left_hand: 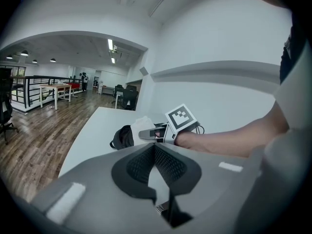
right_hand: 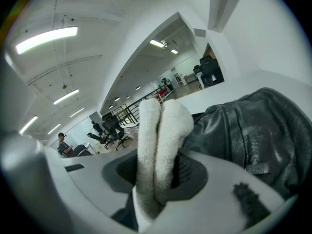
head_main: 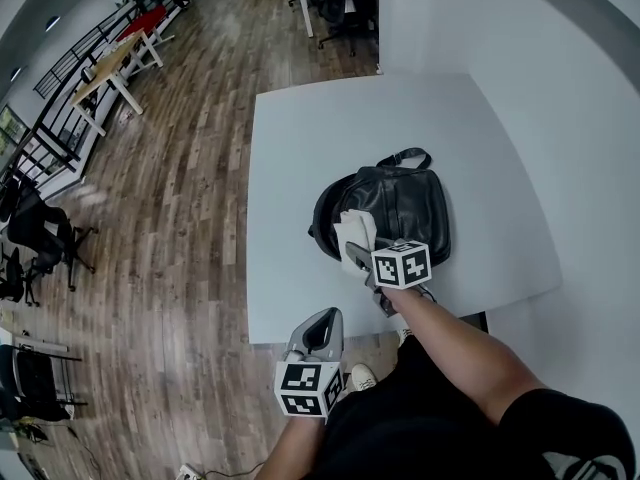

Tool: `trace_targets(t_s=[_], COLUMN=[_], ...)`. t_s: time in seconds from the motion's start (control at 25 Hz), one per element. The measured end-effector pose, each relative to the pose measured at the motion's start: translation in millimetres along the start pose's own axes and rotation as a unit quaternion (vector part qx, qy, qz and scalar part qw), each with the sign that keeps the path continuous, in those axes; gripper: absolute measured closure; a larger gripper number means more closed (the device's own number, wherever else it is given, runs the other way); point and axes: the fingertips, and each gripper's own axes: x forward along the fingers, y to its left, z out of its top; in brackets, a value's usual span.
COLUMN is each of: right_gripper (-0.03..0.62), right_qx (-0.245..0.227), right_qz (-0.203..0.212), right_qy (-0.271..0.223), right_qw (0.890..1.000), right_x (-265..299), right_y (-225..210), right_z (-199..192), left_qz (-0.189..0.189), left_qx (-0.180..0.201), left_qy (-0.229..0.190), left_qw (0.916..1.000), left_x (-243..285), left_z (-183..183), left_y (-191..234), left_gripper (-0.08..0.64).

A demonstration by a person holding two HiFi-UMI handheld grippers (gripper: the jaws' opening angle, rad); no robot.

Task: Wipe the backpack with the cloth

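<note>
backpack: cut by right edge | cloth: lower end hidden between jaws

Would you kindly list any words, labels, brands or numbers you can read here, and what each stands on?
No readable text in any view.
The cubes on the left gripper and the right gripper: black-and-white square patterns only, no letters or digits.
On the backpack: no brand or label legible.
On the cloth: nothing printed.
</note>
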Motion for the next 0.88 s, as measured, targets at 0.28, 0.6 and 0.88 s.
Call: trace_targets(t_s=[0.28,0.6,0.88], right_gripper=[0.471,0.471,0.471], right_qx=[0.012,-0.008,-0.023], right_qz=[-0.021,-0.042,-0.076], right_qy=[-0.002,-0.002,-0.009], right_qw=[1.000,0.999,0.997], right_x=[-23.2,-50.4,-80.1], right_y=[-17.2,-30.5,-52.7], right_z=[-5.1,-10.1,-10.0], left_qz=[-0.019,-0.043,-0.059], left_qx=[0.005,0.017,0.025], left_qy=[0.006,0.007,0.005], left_qw=[0.9998,0.9989,0.9980], left_x=[-0.2,-1.7,-7.1], left_z=[-4.5,-5.3,-7.6], left_y=[-13.7,-30.2,-42.1], left_gripper=[0.552,0.552,0.552])
